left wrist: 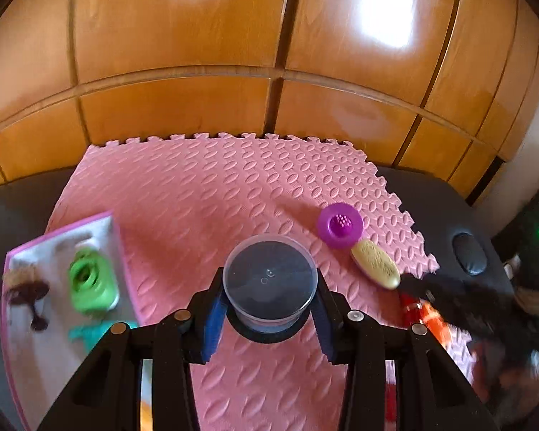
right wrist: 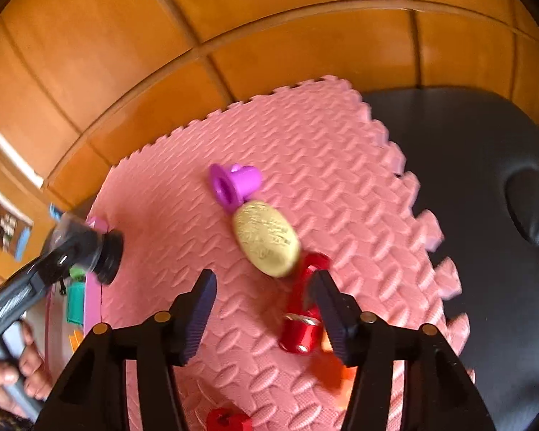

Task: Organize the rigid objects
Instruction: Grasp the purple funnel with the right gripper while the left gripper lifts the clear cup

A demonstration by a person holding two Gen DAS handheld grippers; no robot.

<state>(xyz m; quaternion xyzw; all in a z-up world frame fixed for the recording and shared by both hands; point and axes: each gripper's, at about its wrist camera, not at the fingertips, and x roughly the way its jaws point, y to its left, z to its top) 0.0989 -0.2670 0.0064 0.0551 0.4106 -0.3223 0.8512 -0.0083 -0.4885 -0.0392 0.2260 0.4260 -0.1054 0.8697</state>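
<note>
Two grippers work over a pink foam mat (left wrist: 204,194) that lies on a dark padded surface (right wrist: 478,151) in front of wooden cabinet doors (left wrist: 183,36). The left gripper (left wrist: 269,309) is clenched on a clear plastic jar with a black lid (left wrist: 269,280), its blue-padded fingers (left wrist: 212,319) pressing the jar's sides; the jar is held lid-down above the mat's near middle. From the right wrist view the same jar (right wrist: 86,244) hangs at the mat's left edge, just beside a pink-rimmed tray (left wrist: 64,244). That tray holds a green round piece (left wrist: 90,280), a brown item (left wrist: 25,283) too blurred to name, and a teal piece (left wrist: 84,334) at its near edge.

The right gripper (right wrist: 262,305) stands released, jaws wide apart and grasping nothing, low over the mat. Its right finger (right wrist: 327,309) is just beside a red cylinder (right wrist: 302,323) lying on the mat. A yellow oval brush (right wrist: 266,240) lies ahead of it, touching a purple funnel-shaped piece (right wrist: 233,185) farther back. An orange item (right wrist: 336,370), blurred, sits near the red cylinder, and a red block (right wrist: 228,420) lies at the near edge
</note>
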